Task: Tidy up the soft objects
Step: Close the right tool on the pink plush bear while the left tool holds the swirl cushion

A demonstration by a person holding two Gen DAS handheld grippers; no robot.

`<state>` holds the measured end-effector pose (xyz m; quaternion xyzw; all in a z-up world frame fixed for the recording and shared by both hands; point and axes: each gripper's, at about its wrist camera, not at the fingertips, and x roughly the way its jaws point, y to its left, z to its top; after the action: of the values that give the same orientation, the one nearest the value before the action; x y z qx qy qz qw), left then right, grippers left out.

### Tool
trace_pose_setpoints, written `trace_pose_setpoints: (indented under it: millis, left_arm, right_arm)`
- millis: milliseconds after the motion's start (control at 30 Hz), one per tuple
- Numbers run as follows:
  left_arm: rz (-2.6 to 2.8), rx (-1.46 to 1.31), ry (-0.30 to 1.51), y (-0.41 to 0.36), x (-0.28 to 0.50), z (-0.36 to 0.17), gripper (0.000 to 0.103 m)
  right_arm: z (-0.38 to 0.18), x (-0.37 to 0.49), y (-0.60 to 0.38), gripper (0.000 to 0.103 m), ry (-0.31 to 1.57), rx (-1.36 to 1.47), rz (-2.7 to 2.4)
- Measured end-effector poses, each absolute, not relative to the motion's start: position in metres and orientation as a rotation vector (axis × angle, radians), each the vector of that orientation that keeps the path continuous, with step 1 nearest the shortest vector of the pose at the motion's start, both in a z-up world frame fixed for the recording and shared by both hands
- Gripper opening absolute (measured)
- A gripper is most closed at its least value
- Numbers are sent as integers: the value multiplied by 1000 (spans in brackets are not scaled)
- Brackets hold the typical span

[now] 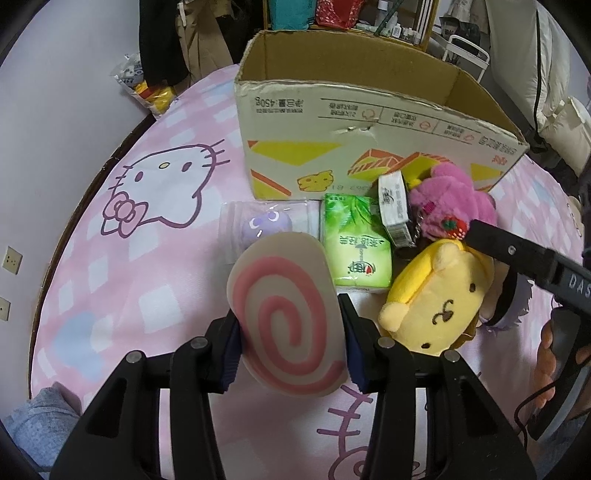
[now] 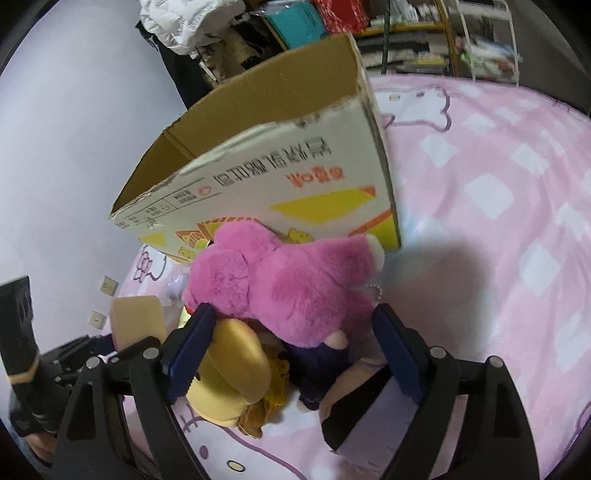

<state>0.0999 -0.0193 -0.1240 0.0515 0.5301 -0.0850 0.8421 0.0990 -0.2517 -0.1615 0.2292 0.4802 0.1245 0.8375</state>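
Observation:
My left gripper (image 1: 290,325) is shut on a soft white disc with a pink spiral (image 1: 286,317), held above the pink bed sheet. Ahead stands an open cardboard box (image 1: 369,122). In front of it lie a green tissue pack (image 1: 354,243), a purple-print pouch (image 1: 266,221), a yellow plush (image 1: 439,299) and a pink plush (image 1: 447,206). My right gripper (image 2: 291,350) is open, its fingers either side of the pink plush (image 2: 291,280), above the yellow plush (image 2: 236,365) and a doll in dark clothes (image 2: 325,369). The box (image 2: 280,177) is just behind.
A small grey-white carton (image 1: 395,206) lies by the pink plush. The Hello Kitty sheet (image 1: 122,266) covers the bed, with a wall to the left and cluttered shelves (image 1: 369,18) behind the box. A plastic bag (image 1: 147,88) sits at the bed's far left edge.

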Motion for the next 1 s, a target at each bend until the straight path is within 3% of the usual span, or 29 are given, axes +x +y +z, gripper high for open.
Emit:
trace_pose_setpoints:
  millis: [100,167,300,400,567,700,867,1000]
  left_arm:
    - [-183,118,1105,-21,98,-122,45]
    - [-186,121,1088,-22,95,-118,45]
    - [-187,117,1070,-22,93,-114,45]
    - [-186,115,1065,-22,92,-112,45]
    - [-179,118,1063,-21,93,-112,45]
    - [-181,115,1060,-21,91,-111,45]
    - [-188,120,1070,-23,93,-114,45]
    - [-187,123,1071,-24,93,-115,45]
  right_arm:
    - [-159,98,-252,80,1010,473,267]
    - [-158,97,-252,35,1015,461,266]
    - [-157,96,-248,34,1024,431,261]
    - [-155,96,-246,37,1025,391,254]
    - [-159,104,-244,73,1052,363,241]
    - [-162,110,-250,77,1053,385,259]
    - [-167,119,-252,90,1044,401,281]
    - [-171,121,-261,92,1035,470,286]
